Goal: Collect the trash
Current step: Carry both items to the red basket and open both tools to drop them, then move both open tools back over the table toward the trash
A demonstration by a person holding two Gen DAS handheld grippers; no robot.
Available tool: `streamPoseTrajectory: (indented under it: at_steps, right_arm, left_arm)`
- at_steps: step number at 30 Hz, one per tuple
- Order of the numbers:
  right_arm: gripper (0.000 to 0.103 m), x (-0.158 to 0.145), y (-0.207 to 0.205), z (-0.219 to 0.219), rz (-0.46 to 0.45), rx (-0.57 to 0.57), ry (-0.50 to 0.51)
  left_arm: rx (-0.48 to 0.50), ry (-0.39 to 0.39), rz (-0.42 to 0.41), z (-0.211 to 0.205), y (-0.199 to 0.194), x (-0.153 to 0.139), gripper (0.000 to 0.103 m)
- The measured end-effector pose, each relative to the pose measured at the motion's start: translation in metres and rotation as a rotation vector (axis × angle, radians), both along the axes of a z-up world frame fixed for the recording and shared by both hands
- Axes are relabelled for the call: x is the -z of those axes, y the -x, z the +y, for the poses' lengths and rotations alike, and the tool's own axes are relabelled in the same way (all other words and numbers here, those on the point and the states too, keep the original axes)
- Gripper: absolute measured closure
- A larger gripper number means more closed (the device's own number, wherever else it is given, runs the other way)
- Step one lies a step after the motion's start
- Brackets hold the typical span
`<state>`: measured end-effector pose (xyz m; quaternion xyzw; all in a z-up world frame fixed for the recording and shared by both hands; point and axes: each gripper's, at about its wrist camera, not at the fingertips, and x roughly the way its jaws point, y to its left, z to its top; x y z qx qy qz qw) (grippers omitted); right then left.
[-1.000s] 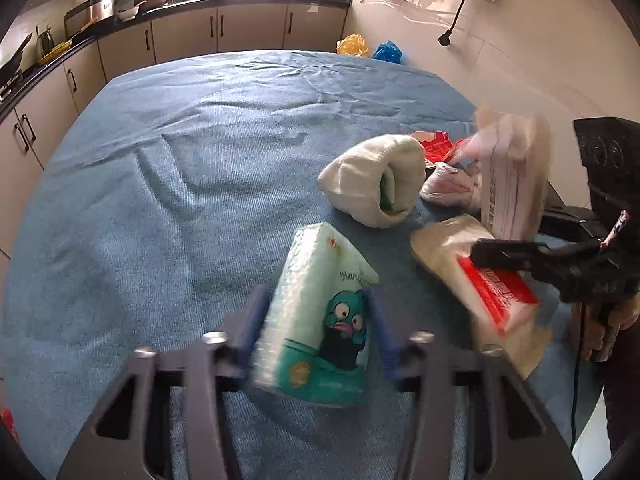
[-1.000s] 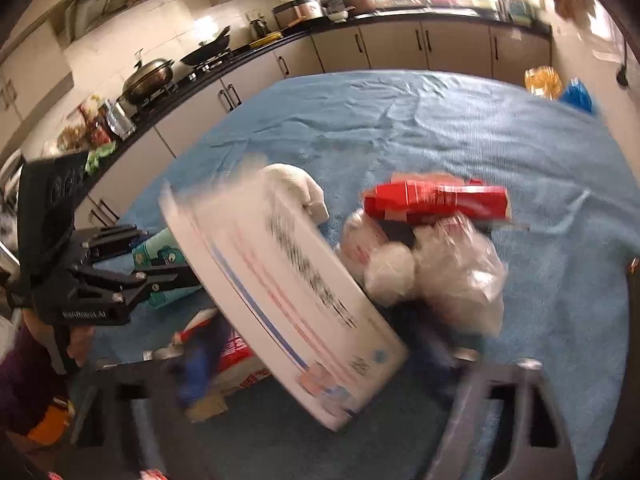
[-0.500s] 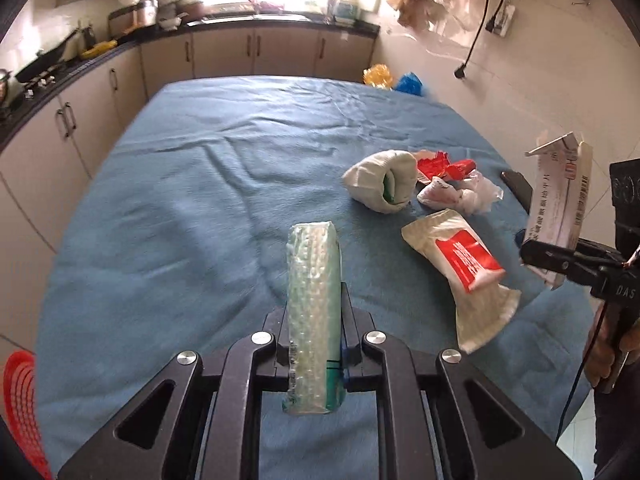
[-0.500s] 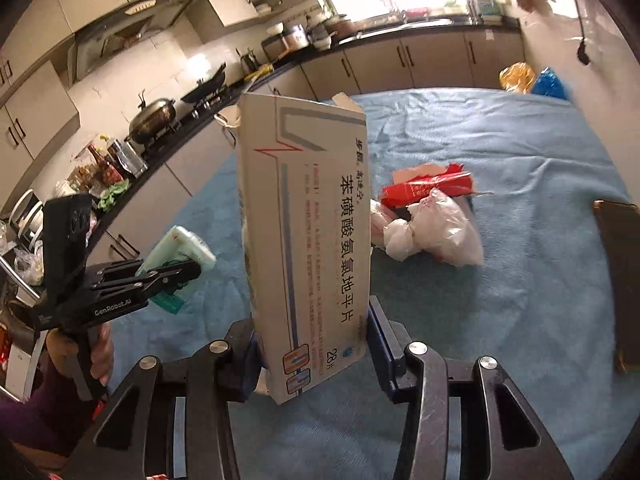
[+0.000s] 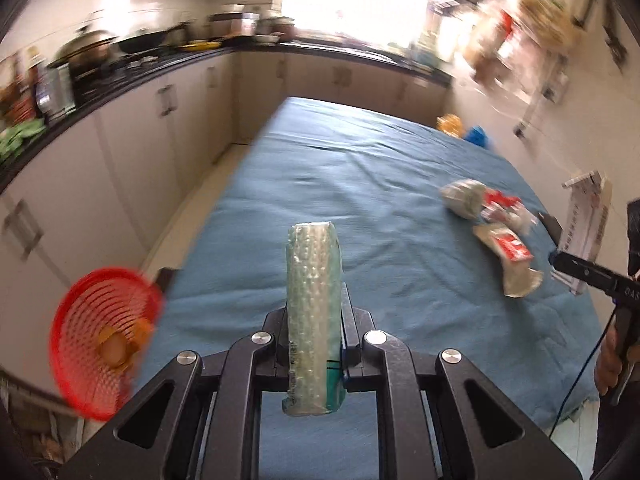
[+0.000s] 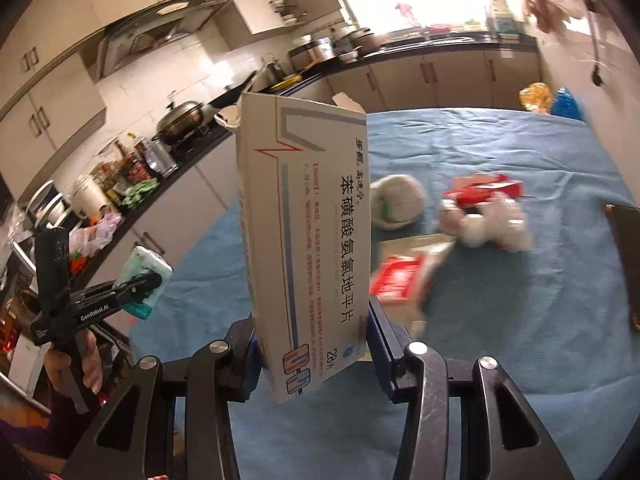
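Observation:
My left gripper (image 5: 314, 344) is shut on a green and white tissue pack (image 5: 314, 296) and holds it upright above the blue table (image 5: 360, 176). It also shows in the right wrist view (image 6: 146, 280). My right gripper (image 6: 312, 344) is shut on a white medicine box (image 6: 304, 224), lifted above the table; the box also shows at the right of the left wrist view (image 5: 584, 228). A red mesh trash basket (image 5: 100, 344) sits on the floor to the left of the table.
More trash lies on the table: a white crumpled wrapper (image 6: 396, 200), a red and white packet (image 6: 404, 280), a red carton with white bags (image 6: 484, 208). A dark flat object (image 6: 624, 264) lies at the right edge. Kitchen cabinets (image 5: 132, 148) run along the left.
My left gripper has swung left and up with the tissue pack, bringing the red basket fully into view. My right gripper still holds the medicine box upright.

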<state>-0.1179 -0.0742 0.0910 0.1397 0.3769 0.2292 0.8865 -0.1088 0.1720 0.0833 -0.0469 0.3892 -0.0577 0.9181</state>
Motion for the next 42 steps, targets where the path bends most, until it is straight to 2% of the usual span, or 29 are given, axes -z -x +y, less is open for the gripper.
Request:
streamPoseTrajectory:
  at_steps: [5,12,20,27,28,31,33,34,35,38,42]
  right_arm:
    - [0.053,-0.005,-0.004,0.055,-0.001,-0.096,-0.018]
    - [0.053,0.0,-0.014,0.154,0.022,-0.266,-0.017]
    - [0.053,0.014,-0.03,0.285,0.064,-0.472,0.0]
    - [0.053,0.037,-0.055,0.371,0.131,-0.562,0.001]
    - [0.053,0.041,-0.058,0.378,0.141,-0.569,-0.001]
    - [0.052,0.05,-0.07,0.399,0.179,-0.58,-0.022]
    - [0.04,0.055,-0.077,0.405,0.201,-0.575,-0.04]
    - [0.038,0.055,-0.08,0.407,0.205,-0.571,-0.047]
    - [0.036,0.055,-0.081,0.407,0.204,-0.567,-0.052]
    - [0.034,0.053,-0.083,0.401,0.191,-0.552,-0.051]
    - [0.03,0.047,-0.081,0.382,0.16,-0.511,-0.045]
  left_arm:
    - [-0.171,0.009,-0.014,0.073,0.028,0.003,0.089]
    - [-0.349,0.066,0.032,0.159,0.052,0.031,0.089]
    - [-0.424,0.121,0.058,0.207,0.052,0.06,0.089]
    - [-0.432,0.151,0.071,0.225,0.043,0.073,0.088]
    - [-0.433,0.149,0.07,0.226,0.042,0.074,0.088]
    - [-0.431,0.141,0.066,0.229,0.039,0.075,0.078]
    - [-0.432,0.136,0.06,0.229,0.039,0.074,0.07]
    - [-0.432,0.131,0.057,0.229,0.039,0.074,0.065]
    - [-0.434,0.122,0.053,0.228,0.039,0.073,0.059]
    - [-0.44,0.091,0.047,0.225,0.039,0.07,0.051]
    - [-0.454,0.01,0.045,0.213,0.038,0.064,0.045]
